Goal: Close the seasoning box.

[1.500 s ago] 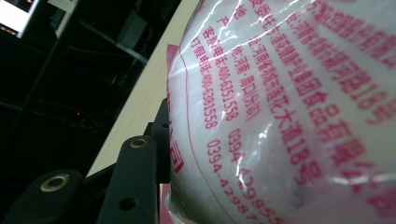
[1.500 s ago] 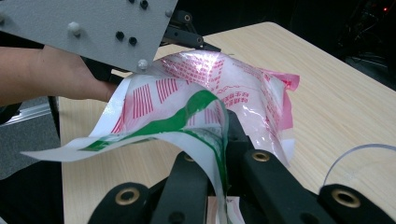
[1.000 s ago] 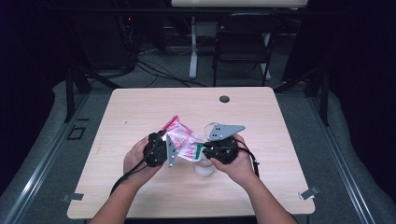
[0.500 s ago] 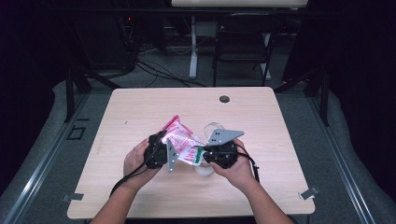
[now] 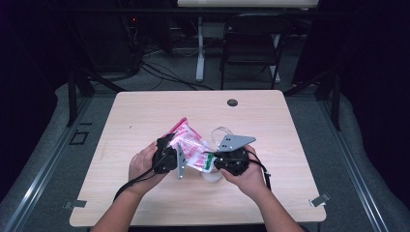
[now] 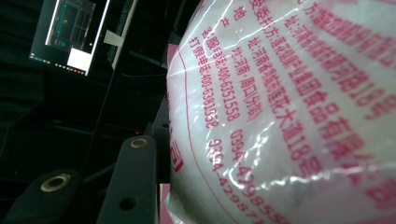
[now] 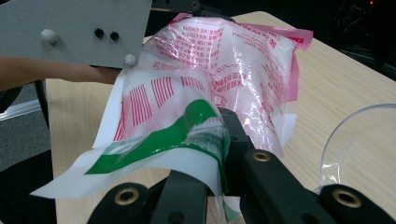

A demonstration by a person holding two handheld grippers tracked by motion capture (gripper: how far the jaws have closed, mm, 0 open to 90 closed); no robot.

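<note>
Holding a printed plastic bag (image 5: pixel 189 145) between both grippers, above the middle of the wooden worktop (image 5: pixel 270 121). Right gripper (image 5: pixel 212 162) is pressed together on the bag's green-and-white edge; in the right gripper view the film (image 7: pixel 187 130) is pinched between the two black jaws and folds over them. Left gripper (image 5: pixel 178 155) has the bag's pink-printed end; in the left gripper view the bulging white film with red print (image 6: pixel 289 116) sits right against the lens, one black jaw visible beside it, so jaws are partly spread around the bag's bulk, though I cannot tell for sure that the pads are pressing on it. Bag hangs off the worktop, stretched between the two grippers, pink end toward the far left. Clear plastic cup (image 5: pixel 221 134) stands on the worktop just behind the right gripper, its rim (image 7: pixel 359 140) at the right in the right gripper view. Small dark round disc (image 5: pixel 232 102) lies near the far edge, well apart.
</note>
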